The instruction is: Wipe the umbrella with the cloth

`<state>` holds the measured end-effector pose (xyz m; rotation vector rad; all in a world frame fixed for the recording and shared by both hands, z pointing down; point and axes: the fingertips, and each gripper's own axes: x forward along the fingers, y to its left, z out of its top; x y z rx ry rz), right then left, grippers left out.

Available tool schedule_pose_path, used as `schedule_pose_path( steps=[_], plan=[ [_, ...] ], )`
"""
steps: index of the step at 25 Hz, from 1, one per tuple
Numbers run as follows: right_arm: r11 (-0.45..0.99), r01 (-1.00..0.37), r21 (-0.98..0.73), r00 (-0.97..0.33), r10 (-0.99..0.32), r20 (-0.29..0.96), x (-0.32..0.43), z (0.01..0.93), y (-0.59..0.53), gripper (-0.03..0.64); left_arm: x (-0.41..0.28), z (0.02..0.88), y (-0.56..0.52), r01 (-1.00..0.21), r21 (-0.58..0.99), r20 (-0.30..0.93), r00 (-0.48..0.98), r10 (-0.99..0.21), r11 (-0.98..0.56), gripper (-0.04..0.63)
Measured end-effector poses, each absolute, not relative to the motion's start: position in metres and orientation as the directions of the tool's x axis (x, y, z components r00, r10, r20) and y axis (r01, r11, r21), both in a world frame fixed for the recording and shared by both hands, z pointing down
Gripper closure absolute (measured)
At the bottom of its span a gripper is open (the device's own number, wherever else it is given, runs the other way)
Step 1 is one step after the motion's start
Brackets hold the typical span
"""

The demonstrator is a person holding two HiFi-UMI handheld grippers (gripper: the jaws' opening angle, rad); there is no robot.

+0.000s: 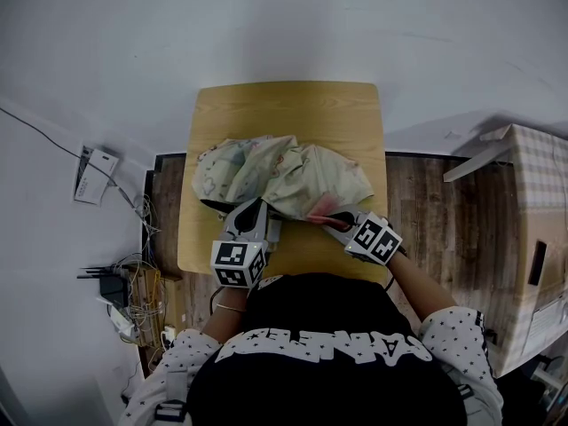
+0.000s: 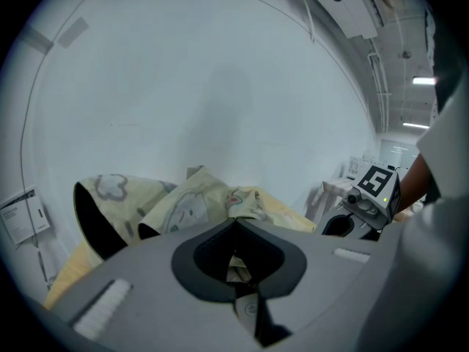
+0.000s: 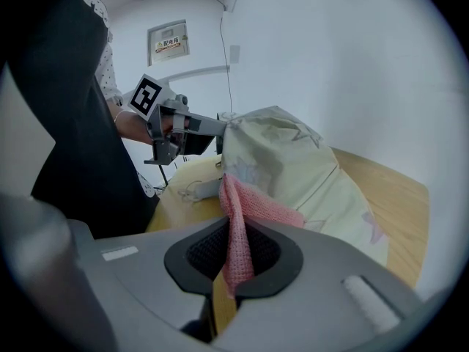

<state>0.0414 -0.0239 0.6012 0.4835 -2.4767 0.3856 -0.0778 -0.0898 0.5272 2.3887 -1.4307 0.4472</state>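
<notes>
A collapsed umbrella (image 1: 284, 171), its pale cream canopy printed with cartoon figures, lies bunched across the middle of the wooden table (image 1: 293, 100). In the head view both tools meet it from the person's side. The left gripper (image 2: 236, 266) comes in at about 7 o'clock of the heap. Its jaws are pressed together with a small fold of the canopy's edge nipped between them, which its own view shows as a scrap of printed fabric in the slot. That hold looks meant as an anchor, so the loose fabric stays put and stretched instead of sliding along under the rubbing. The right gripper (image 3: 234, 270) sits at about 5 o'clock of the heap. Its jaws are closed tight on a pink cloth (image 3: 253, 207), which rises out of the slot toward 12 o'clock in the right gripper view and folds over onto the near flank of the canopy. With the cloth pinched at one end, the free part can lie flat against the fabric, so sweeping the hand drags it over the surface. I judge the wiping to be under way on the side nearest the person, with the far panels toward 12 o'clock yet to be reached.
</notes>
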Motion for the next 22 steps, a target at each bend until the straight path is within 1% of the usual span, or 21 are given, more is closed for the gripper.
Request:
schedule_pose_path(
  steps=[6, 13, 17, 22],
  plan=[
    [0.899, -0.394, -0.192, -0.778, -0.215, 0.591, 0.036, 0.602, -0.012, 0.583, -0.078, 0.527, -0.090, -0.884, 0.113, 0.425, 0.455, -0.782, -0.453, 0.595],
    [0.906, -0.342, -0.248, -0.814, -0.155, 0.559, 0.028, 0.598, 0.003, 0.583, -0.078, 0.529, -0.090, -0.882, 0.113, 0.431, 0.458, -0.778, -0.457, 0.595],
    [0.891, -0.332, -0.311, -0.864, -0.155, 0.479, 0.023, 0.583, 0.002, 0.583, -0.078, 0.530, -0.090, -0.883, 0.110, 0.436, 0.455, -0.776, -0.456, 0.594],
    [0.900, -0.340, -0.272, -0.905, -0.234, 0.356, 0.017, 0.548, -0.014, 0.583, -0.079, 0.531, -0.091, -0.886, 0.111, 0.438, 0.451, -0.778, -0.451, 0.594]
  ],
)
